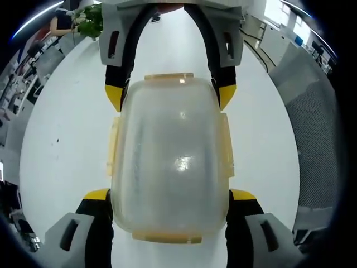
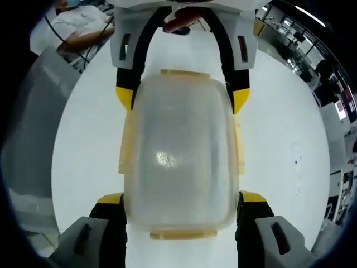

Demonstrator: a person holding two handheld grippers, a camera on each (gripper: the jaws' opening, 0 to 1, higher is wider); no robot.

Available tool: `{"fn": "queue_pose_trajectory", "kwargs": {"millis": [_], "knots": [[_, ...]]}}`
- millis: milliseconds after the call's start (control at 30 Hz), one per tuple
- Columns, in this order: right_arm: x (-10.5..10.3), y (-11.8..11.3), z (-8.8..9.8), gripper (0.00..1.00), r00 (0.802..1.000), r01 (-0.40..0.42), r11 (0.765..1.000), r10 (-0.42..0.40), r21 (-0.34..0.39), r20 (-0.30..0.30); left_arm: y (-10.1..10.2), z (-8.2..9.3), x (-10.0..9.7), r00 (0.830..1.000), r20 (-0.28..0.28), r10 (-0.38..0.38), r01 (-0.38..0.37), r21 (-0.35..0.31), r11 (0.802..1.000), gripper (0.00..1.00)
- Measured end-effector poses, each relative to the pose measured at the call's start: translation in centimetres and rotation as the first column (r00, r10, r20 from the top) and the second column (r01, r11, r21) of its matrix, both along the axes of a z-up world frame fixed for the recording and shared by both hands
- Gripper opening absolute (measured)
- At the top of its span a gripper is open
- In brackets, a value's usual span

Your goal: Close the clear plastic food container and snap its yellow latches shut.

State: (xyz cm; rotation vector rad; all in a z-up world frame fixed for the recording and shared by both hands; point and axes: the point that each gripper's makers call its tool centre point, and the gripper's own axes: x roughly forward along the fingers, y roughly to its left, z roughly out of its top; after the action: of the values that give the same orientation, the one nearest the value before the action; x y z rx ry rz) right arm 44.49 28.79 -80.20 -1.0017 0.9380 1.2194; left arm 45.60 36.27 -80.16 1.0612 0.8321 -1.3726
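The clear plastic food container (image 1: 170, 156) lies on a white table (image 1: 61, 145) with its lid on. Pale yellow latches (image 1: 113, 148) stick outward from the lid on the long sides and at both ends. My left gripper (image 1: 170, 195) straddles the near end, its yellow-tipped jaws against both side walls. My right gripper (image 1: 170, 95) comes in from the far side and clasps the other end the same way. In the right gripper view the container (image 2: 181, 156) sits between my right gripper (image 2: 181, 198) below and my left gripper (image 2: 183, 97) above.
A grey mesh chair back (image 1: 312, 134) stands by the table's right edge in the left gripper view. A green plant (image 1: 89, 22) and desks lie beyond the far edge. A seated person in white (image 2: 78, 28) shows at the right gripper view's top left.
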Motion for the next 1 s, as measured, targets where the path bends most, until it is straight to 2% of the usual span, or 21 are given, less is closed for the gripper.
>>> {"fn": "queue_pose_trajectory", "kwargs": {"millis": [833,1000], "knots": [[1.7,-0.8,-0.1,0.81,1.000,0.016,1.000,-0.016,-0.004,0.007,-0.8,-0.1,1.8,1.000,0.010,-0.008,0.008,0.015,1.000,0.84],[1.9,-0.8,-0.1,0.81,1.000,0.012,1.000,-0.012,-0.016,0.009,-0.8,0.0,2.0,1.000,0.007,-0.005,0.005,0.000,1.000,0.84]]}}
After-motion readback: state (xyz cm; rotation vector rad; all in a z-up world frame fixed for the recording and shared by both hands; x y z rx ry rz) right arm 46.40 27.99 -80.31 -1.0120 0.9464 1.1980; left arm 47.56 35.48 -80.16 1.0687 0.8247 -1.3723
